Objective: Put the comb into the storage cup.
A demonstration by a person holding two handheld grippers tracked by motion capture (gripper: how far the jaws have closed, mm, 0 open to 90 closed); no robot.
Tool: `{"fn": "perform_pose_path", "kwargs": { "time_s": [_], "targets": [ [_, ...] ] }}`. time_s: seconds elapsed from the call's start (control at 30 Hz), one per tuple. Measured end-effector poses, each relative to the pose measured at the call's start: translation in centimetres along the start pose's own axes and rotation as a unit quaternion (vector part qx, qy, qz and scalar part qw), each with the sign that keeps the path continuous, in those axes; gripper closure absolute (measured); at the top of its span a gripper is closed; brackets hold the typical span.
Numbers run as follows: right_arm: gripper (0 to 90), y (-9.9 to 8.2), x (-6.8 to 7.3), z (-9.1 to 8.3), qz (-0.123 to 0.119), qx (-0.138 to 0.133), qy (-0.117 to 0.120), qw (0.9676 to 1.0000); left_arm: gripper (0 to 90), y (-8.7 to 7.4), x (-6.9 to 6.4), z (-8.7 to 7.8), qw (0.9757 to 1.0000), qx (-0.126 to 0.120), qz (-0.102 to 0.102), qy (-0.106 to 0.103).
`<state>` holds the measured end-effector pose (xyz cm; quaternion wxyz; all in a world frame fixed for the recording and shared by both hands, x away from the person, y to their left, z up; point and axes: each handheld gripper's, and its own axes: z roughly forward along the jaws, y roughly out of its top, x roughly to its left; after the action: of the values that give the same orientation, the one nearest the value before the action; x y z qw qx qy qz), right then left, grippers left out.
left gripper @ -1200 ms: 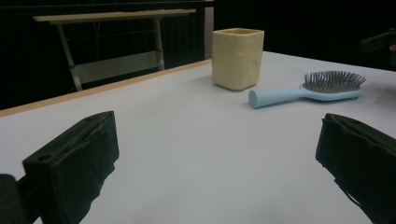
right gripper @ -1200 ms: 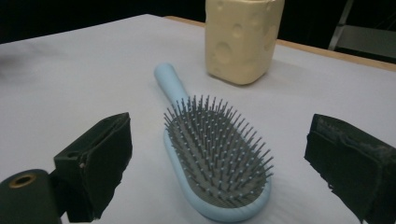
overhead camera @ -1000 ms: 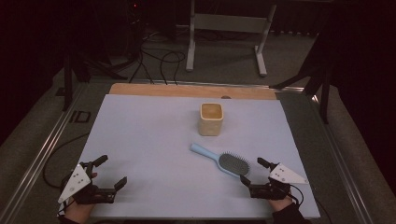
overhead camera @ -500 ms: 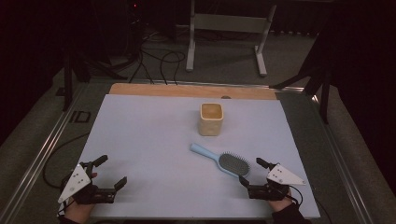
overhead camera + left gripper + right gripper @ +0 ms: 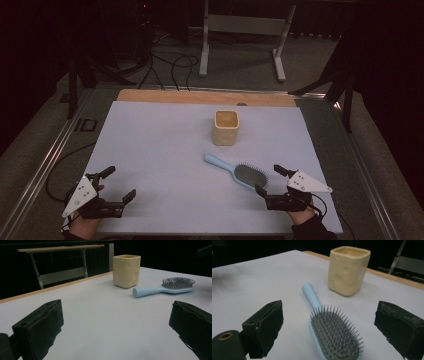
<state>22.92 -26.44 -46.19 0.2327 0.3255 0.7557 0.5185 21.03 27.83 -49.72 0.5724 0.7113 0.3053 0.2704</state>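
Almost nothing has been moved since the earlier frames: both grippers are found at the same near corners of the table, and the brush and cup lie where they lay.

The left gripper (image 5: 116,184) is rested at the near left edge of the pale grey table sheet (image 5: 160,145), its jaws spread wide with nothing between them. In the left gripper view the bare sheet is seen between the two black jaws, with the objects well beyond them. The right gripper (image 5: 266,181) is held at the near right edge, its jaws likewise parted and empty, and it is aimed at the light blue plastic hairbrush with dark bristles (image 5: 236,171). In the right gripper view the bristled head (image 5: 335,338) is framed between the open jaws, just ahead of them but not yet touched.

The hairbrush is laid flat on the sheet, bristles up, its head toward the right gripper and its handle angled away toward the middle of the table. The cream, square-sided ceramic cup with dimpled walls (image 5: 226,127) is stood upright near the handle tip, apart from it, its mouth open upward.

The placing suggests a pick: the brush appears to be set within easy reach of the right gripper, and the upright cup seems intended as a holder. The wide opening is judged to be a readiness to close on the brush.
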Motion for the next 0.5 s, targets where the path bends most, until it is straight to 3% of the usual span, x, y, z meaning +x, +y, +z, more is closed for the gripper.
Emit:
{"fn": "perform_pose_path", "kwargs": {
  "time_s": [0.33, 0.5],
  "targets": [
    [8.3, 3.9, 0.1, 0.2, -0.029, 0.002, 0.0, 0.9996, 0.0, 0.0, 0.0, -0.1, 1.0, -0.001, 0.0, -0.001],
    [8.3, 5.4, 0.0, 0.8, -0.031, -0.003, 0.011, 0.9994, 0.0, 0.0, 0.0, -0.1, 1.0, -0.003, 0.0, -0.001]
  ]
}}
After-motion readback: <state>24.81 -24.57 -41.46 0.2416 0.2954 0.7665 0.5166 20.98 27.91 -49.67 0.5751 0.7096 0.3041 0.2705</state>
